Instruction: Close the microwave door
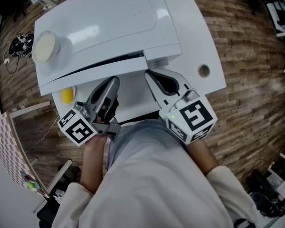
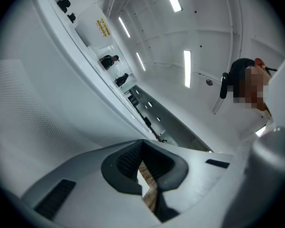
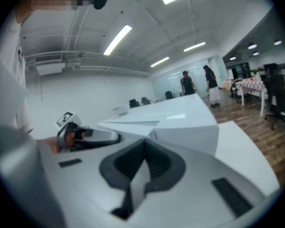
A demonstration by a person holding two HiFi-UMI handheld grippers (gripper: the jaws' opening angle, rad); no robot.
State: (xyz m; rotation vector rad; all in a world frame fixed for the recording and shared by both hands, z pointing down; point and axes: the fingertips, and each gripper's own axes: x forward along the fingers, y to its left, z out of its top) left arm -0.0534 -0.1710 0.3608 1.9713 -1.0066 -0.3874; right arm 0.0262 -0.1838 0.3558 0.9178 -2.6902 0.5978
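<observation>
On the far left a round cream bowl [image 1: 43, 46] sits on top of the white microwave [image 1: 104, 18]. Just below it, a small yellow thing [image 1: 66, 95] lies on the white table [image 1: 192, 18], near the front of the microwave.

Next comes the left gripper [image 1: 114, 82]. A hand [image 1: 92, 148] holds it from behind. Its tip points at the microwave door [image 1: 90, 76] and is very near it, but I cannot tell if it touches. In the left gripper view its two jaws are pressed together at the tip, and nothing is between them. That view looks up along the white door [image 2: 47, 103], which fills its left side.

The microwave stands in the middle of the table, right in front of the person. A thin dark line runs between its top and the door. I cannot tell if the door is all the way shut.

The right gripper [image 1: 149, 73] is just beside the left one. It points at the right part of the microwave front. Its jaws are pressed together too, with nothing in them. The right gripper view shows the microwave [image 3: 180, 120] ahead and the left gripper [image 3: 80, 134] off to the side.

Farther right there is a round hole [image 1: 204, 71] in the table. Past the table edge is the brown wood floor [image 1: 256, 80].
</observation>
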